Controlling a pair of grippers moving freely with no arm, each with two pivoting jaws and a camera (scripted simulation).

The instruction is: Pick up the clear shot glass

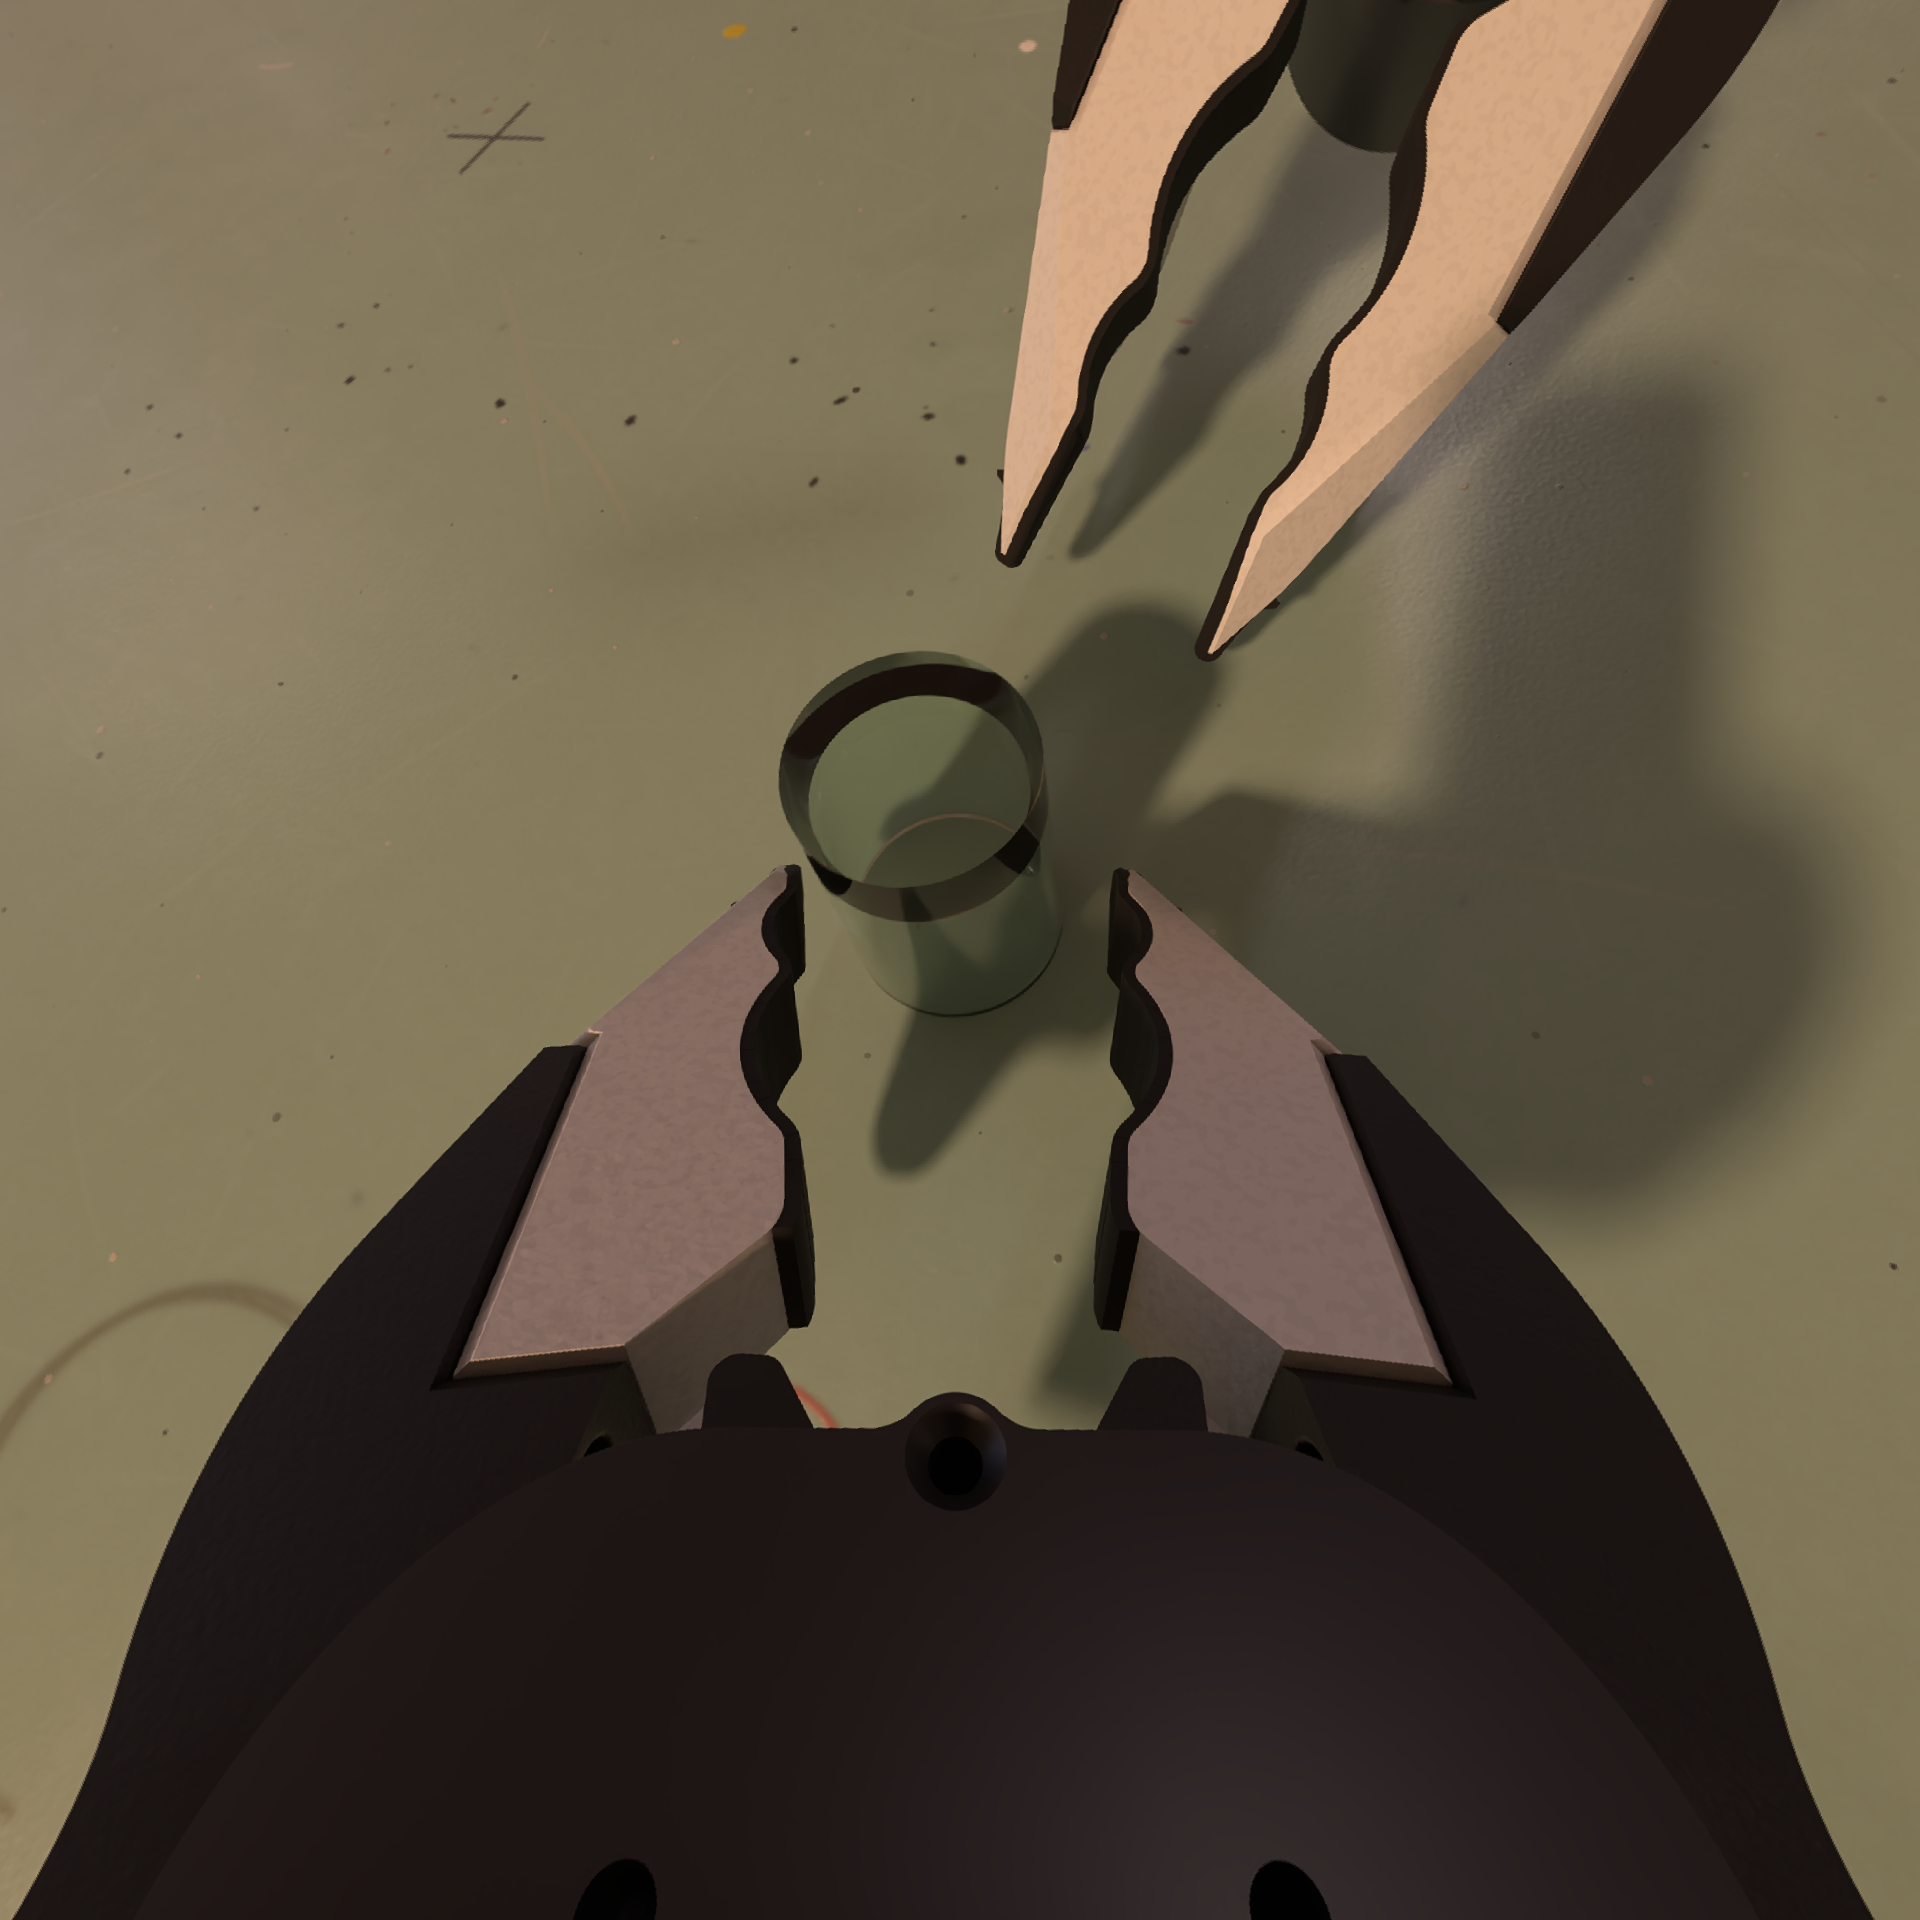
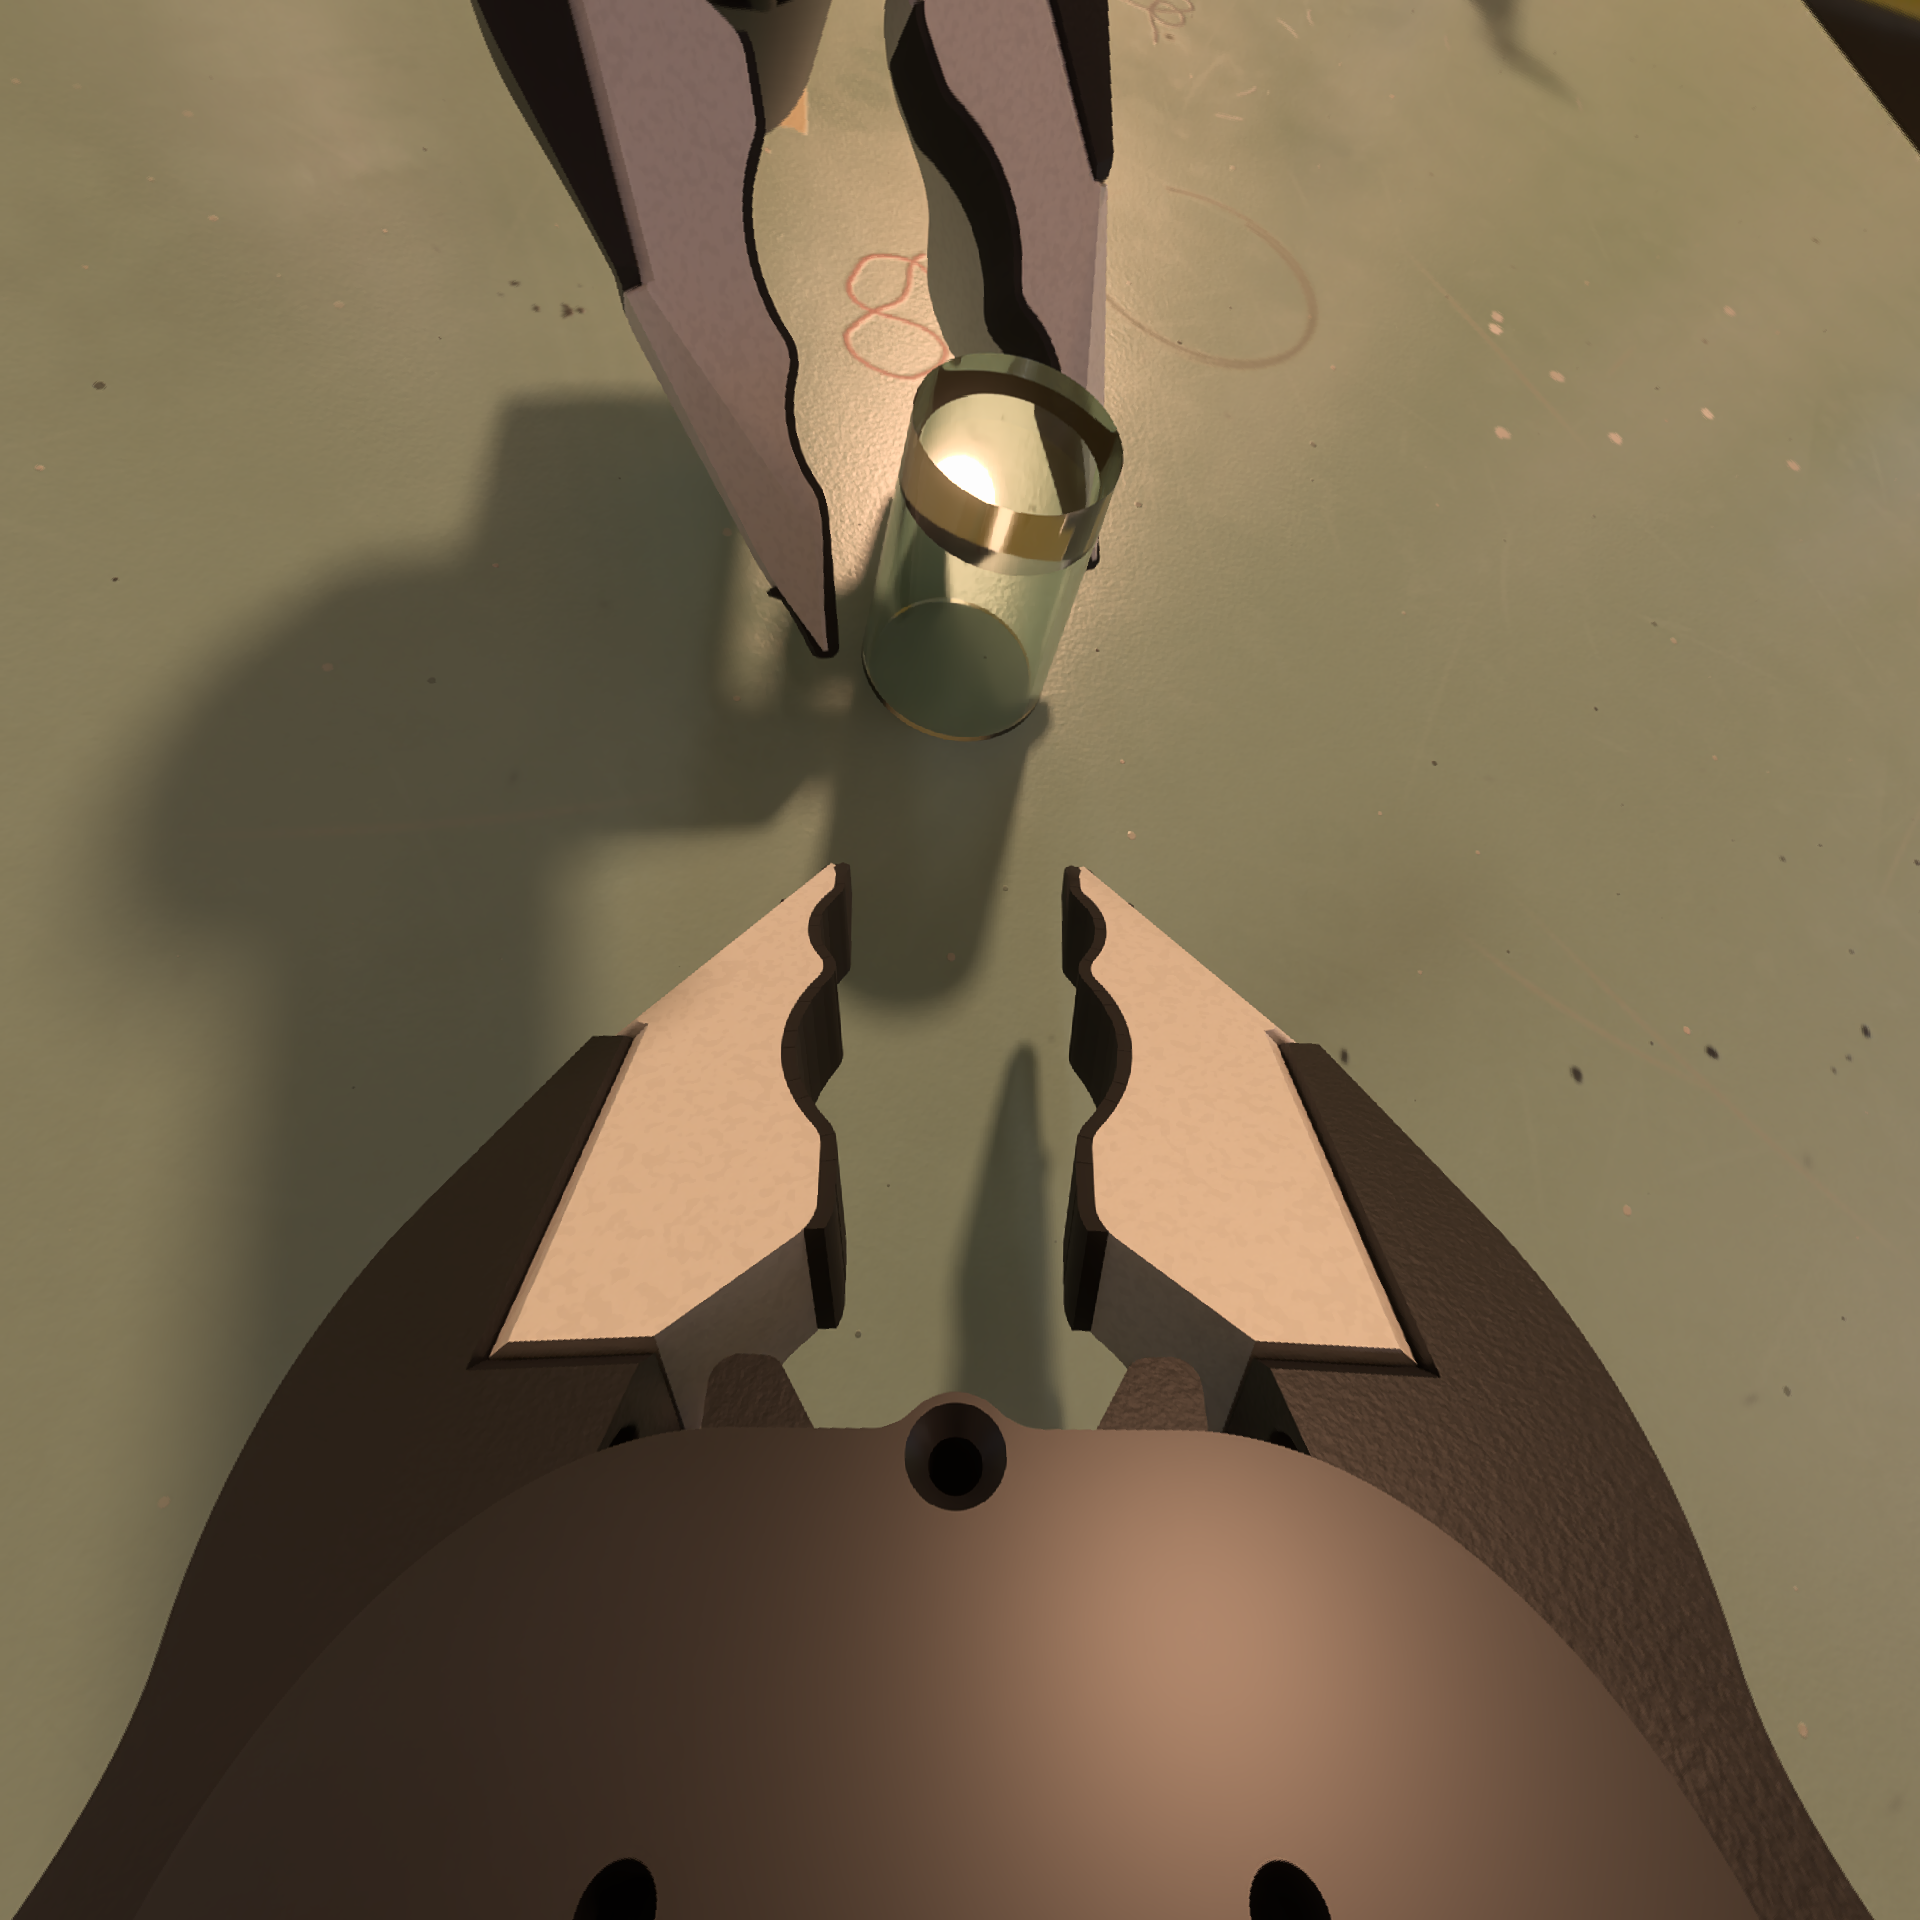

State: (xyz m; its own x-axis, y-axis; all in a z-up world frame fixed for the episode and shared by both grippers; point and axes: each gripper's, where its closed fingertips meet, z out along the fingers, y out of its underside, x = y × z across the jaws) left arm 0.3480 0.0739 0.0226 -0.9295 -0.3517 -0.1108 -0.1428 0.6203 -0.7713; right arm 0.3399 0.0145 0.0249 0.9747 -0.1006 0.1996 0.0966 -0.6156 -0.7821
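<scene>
The clear shot glass (image 1: pixel 925 831) stands upright on the green-grey table. My left gripper (image 1: pixel 958 883), with grey pads, is open. Its fingertips flank the glass low on its sides: the left tip is close against the glass and the right tip stands a little apart. In the right wrist view the glass (image 2: pixel 987 561) sits between the left gripper's (image 2: pixel 956 603) fingers, and the far finger is partly hidden behind it. My right gripper (image 2: pixel 956 878), with tan pads, is open and empty, a short way from the glass. It also shows in the left wrist view (image 1: pixel 1110 603), beyond the glass.
The table (image 1: pixel 312 727) is speckled with dark dots. A pencilled cross (image 1: pixel 497 135), a pink scribble (image 2: pixel 894 312) and a drawn circle (image 2: pixel 1216 281) mark it. A thin curved line (image 1: pixel 156 1309) lies at the left. The grippers' shadows fall near the glass.
</scene>
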